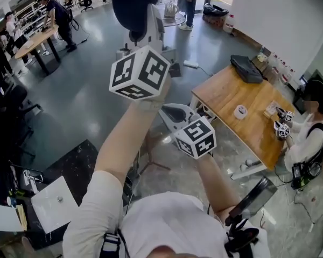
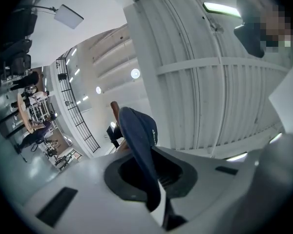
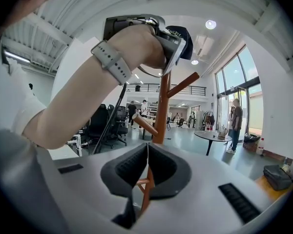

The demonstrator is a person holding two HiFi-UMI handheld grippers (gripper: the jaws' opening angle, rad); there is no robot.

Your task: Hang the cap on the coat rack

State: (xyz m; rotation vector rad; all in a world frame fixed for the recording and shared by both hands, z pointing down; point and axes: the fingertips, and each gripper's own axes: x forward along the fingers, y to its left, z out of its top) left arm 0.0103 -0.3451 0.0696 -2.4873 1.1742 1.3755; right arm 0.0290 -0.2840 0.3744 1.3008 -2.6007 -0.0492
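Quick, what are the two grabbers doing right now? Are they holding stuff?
Left gripper: closed on the dark blue cap.
Right gripper: closed, holding nothing.

Navy blue cap [image 2: 136,130], reddish-brown coat rack [image 3: 161,106], black-and-white patterned marker cube [image 1: 140,73], honey-orange table [image 1: 229,95], grey floor [image 1: 91,101]

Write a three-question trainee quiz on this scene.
1. True or false: the left claw is shut on the dark blue cap.
2. What does the right claw hold? A) the cap B) nothing C) a mug
3. Fill in: the pegged wooden stand is a coat ____.
Key: 1 true; 2 B; 3 rack.
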